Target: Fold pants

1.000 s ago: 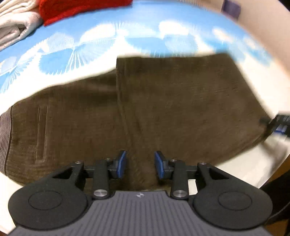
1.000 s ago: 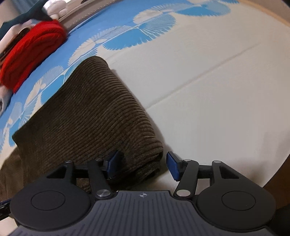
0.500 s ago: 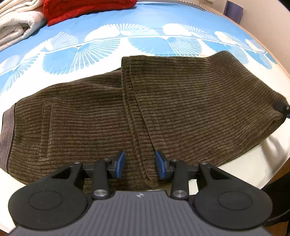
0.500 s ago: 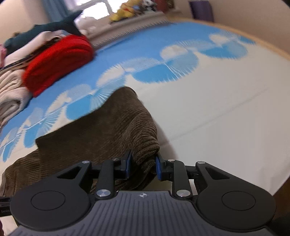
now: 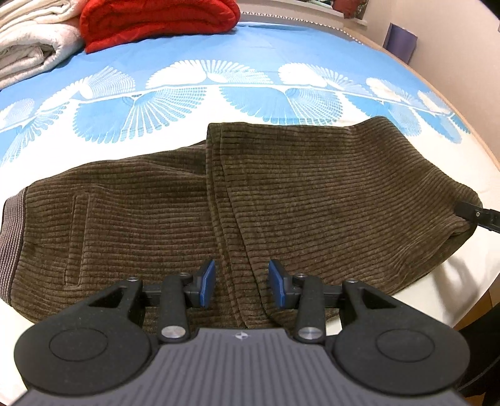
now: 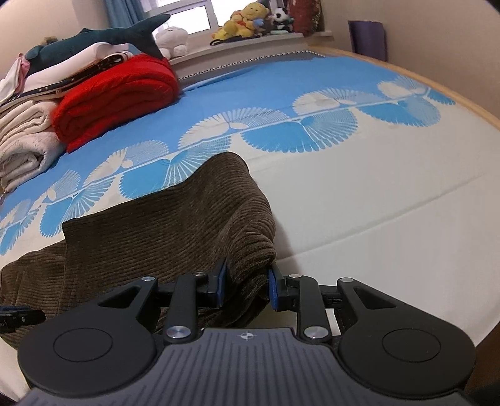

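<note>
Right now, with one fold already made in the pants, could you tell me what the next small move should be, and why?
Probably close the left tool on the doubled edge between its pads. The right tool already pinches the brown pants at their folded end, while the left pads stand apart, so only one corner is held for the next fold.

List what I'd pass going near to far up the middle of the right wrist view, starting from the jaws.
right gripper, its jaws closed on the folded end → brown corduroy pants → blue and white fan-pattern bedspread → windowsill with stuffed toys
</note>
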